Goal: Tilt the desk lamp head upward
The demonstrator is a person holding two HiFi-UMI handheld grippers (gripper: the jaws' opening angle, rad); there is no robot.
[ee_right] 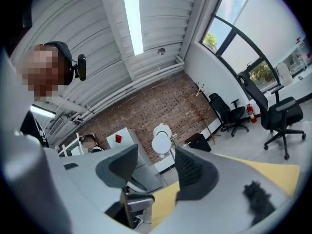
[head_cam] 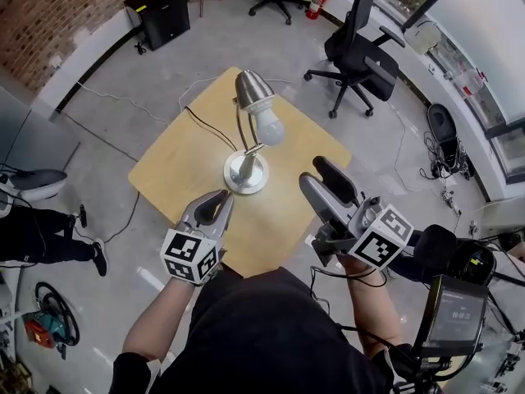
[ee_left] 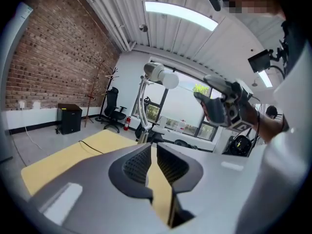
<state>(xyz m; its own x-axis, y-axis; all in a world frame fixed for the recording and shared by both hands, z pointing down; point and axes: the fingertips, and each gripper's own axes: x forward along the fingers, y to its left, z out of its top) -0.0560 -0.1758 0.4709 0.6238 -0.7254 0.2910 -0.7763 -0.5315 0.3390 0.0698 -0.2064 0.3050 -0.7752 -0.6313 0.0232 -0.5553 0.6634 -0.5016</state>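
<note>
A silver desk lamp stands on a square yellow table (head_cam: 172, 171). Its round base (head_cam: 246, 173) is near the table's middle, and its head (head_cam: 253, 89) and white bulb (head_cam: 269, 127) point down and toward me. My left gripper (head_cam: 212, 208) hovers at the table's near edge, in front of the base, shut with nothing between its pads. My right gripper (head_cam: 312, 171) is open and empty, to the right of the lamp and apart from it. In the right gripper view the lamp head (ee_right: 161, 130) shows far off between the open jaws (ee_right: 157, 157). In the left gripper view (ee_left: 152, 147) the lamp head (ee_left: 156, 72) rises beyond the jaws.
A black cable (head_cam: 209, 125) runs over the table's far left part. Black office chairs (head_cam: 361, 52) stand beyond the table on the right. A black cabinet (head_cam: 164, 11) sits by the brick wall. A person's legs (head_cam: 41, 232) show at the left.
</note>
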